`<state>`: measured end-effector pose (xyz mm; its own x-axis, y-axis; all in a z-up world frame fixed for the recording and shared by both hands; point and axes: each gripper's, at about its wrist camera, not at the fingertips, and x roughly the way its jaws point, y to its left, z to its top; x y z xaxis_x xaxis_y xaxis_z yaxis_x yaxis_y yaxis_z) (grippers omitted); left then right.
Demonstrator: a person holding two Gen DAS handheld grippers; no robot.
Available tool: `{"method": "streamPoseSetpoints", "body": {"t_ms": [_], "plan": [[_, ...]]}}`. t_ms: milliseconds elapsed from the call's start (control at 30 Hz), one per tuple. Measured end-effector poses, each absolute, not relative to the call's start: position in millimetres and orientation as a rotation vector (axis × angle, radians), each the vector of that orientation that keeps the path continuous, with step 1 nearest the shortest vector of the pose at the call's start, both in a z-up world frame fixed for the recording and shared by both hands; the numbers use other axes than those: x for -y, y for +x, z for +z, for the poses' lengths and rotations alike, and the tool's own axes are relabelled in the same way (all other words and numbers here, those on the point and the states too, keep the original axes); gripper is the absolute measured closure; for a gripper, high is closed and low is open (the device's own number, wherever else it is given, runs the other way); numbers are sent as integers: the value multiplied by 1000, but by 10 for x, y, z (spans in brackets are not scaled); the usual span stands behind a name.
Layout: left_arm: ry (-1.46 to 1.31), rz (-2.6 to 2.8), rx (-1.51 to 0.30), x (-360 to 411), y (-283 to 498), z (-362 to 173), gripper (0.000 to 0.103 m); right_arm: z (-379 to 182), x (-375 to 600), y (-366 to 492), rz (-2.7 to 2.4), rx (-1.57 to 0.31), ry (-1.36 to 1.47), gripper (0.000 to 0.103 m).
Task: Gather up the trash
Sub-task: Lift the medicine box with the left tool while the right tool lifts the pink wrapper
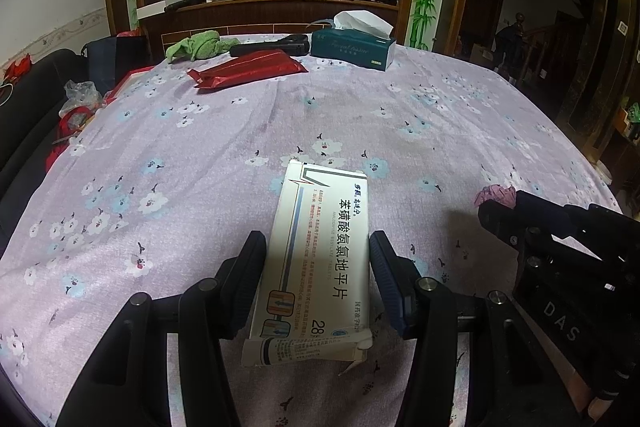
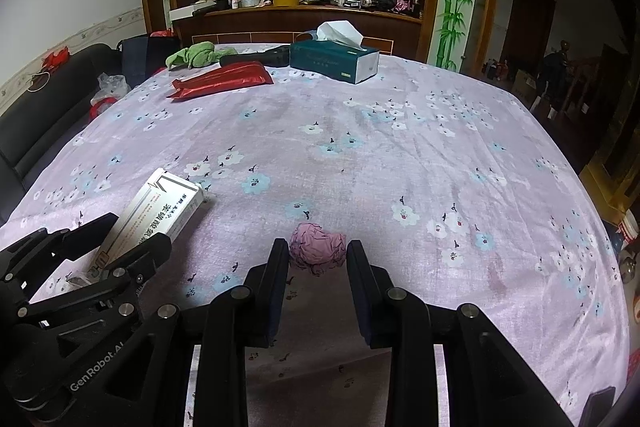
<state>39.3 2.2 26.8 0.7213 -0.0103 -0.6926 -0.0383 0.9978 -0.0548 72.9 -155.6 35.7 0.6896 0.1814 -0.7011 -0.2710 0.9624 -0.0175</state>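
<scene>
Here, in the left wrist view, the left gripper [image 1: 318, 247] clamps a white medicine box [image 1: 320, 255] above the floral tablecloth [image 1: 200, 155]. In the right wrist view, the right gripper [image 2: 318, 251] pinches a crumpled pink wad [image 2: 317, 246] at the near edge.

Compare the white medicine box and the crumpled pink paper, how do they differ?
The medicine box is white, printed, flat and rectangular; the pink paper is a crumpled, plain ball. The box is far larger than the paper. The box has one end flap open; the paper is wadded shut. Both lie on the flowered cloth, each between a pair of tongs.
</scene>
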Motion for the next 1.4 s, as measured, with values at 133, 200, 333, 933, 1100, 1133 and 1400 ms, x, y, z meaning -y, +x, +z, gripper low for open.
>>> {"method": "streamPoseSetpoints", "body": {"t_ms": [133, 200, 333, 933, 1100, 1133, 1400], "plan": [[-66, 20, -758, -12, 373, 284, 51, 354, 1560, 731, 251, -771, -124, 71], [-65, 22, -753, -8, 365, 291, 51, 350, 1567, 738, 250, -772, -121, 71], [-61, 26, -746, 1, 353, 300, 51, 348, 1575, 746, 246, -773, -118, 71], [-52, 19, -730, 30, 342, 326, 51, 309, 1629, 807, 223, -795, -97, 71], [-48, 17, -720, 38, 332, 334, 51, 370, 1643, 796, 205, -793, -94, 71], [-48, 15, -720, 41, 330, 335, 51, 403, 1649, 780, 205, -792, -95, 71], [-43, 15, -692, 58, 295, 378, 51, 657, 1801, 533, 194, -775, -76, 71]]}}
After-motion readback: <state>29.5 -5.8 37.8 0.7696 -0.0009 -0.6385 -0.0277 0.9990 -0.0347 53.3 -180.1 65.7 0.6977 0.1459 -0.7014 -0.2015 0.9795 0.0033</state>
